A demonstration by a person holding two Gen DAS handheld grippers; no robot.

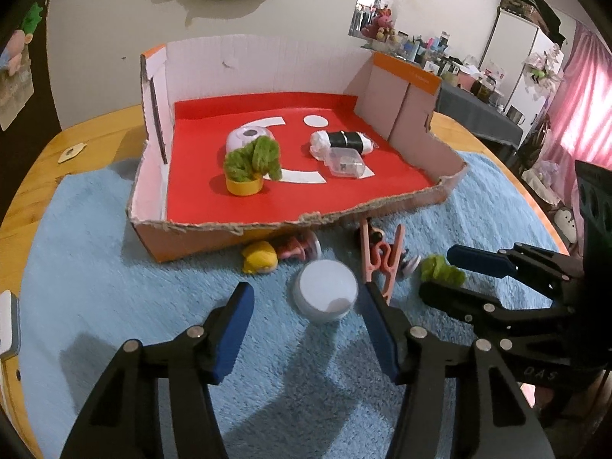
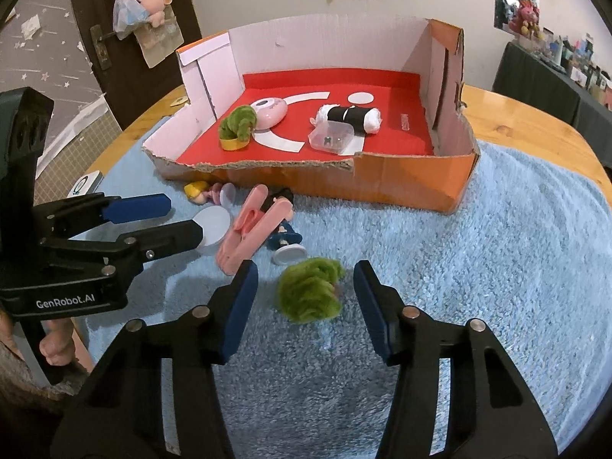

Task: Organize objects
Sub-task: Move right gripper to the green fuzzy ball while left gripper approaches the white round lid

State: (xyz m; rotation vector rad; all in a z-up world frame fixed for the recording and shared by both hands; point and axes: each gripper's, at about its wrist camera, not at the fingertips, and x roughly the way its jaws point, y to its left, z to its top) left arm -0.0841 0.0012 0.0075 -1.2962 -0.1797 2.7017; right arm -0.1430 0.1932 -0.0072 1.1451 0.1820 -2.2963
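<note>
Ahead of both tongs, the cardboard box (image 1: 290, 206) already holds four items. The left tongs (image 1: 306, 306) stand released around a white round case (image 1: 325, 294), the right tongs (image 2: 306, 287) around green fluff (image 2: 310, 294) (neither gripped); several toys remain on the counter.

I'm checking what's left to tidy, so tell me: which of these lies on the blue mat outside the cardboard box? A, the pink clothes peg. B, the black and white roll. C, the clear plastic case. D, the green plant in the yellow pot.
A: the pink clothes peg lies on the blue mat in front of the cardboard box; the other three sit inside it.
</note>
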